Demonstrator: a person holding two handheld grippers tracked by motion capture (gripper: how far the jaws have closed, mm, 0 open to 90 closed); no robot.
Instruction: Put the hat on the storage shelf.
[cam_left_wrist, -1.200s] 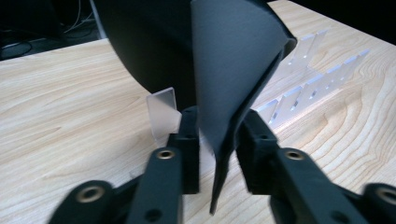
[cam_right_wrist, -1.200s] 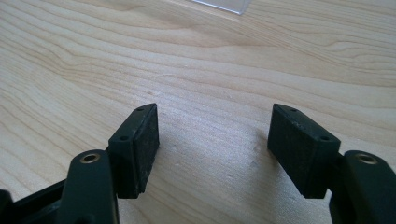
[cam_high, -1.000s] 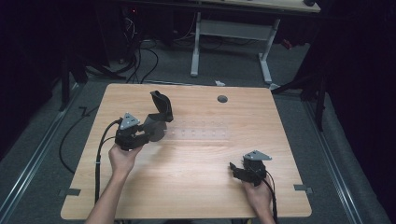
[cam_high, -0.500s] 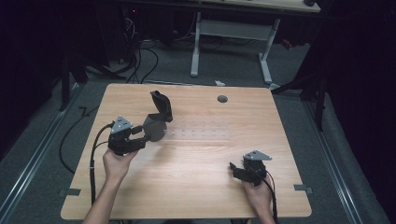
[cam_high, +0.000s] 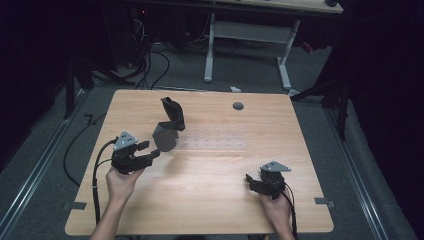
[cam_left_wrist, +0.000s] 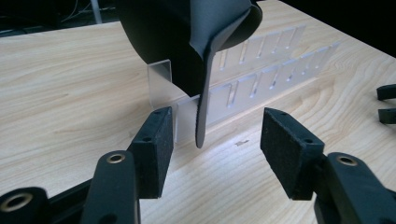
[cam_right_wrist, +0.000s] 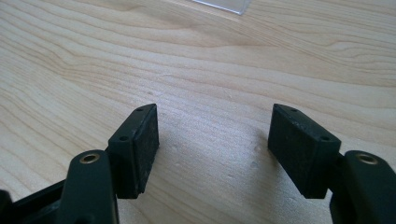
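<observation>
A dark pouch-like object (cam_high: 167, 125) with a raised curved flap stands at the left end of a clear slotted rack (cam_high: 215, 140) on the wooden table (cam_high: 210, 200). My left gripper (cam_high: 151, 151) is open just near-left of it, apart from it. In the left gripper view the object (cam_left_wrist: 173, 42) looms close. Its thin flap edge (cam_left_wrist: 202, 107) hangs down ahead of the gap between my pads (cam_left_wrist: 156, 144), over the rack (cam_left_wrist: 261, 65). My right gripper (cam_high: 250, 181) rests open near the table's front right, with bare wood between its fingers (cam_right_wrist: 140, 144).
A small round grey disc (cam_high: 238, 105) sits near the table's far edge. A cable (cam_high: 95, 170) trails from the left gripper off the left side. The right gripper's jaw tips (cam_left_wrist: 386, 102) show at the right edge of the left gripper view. A corner of the clear rack (cam_right_wrist: 224, 5) lies far ahead of the right gripper.
My left gripper has drawn back toward the near-left, away from the dark object, which stays on the rack. The right gripper has not moved.
</observation>
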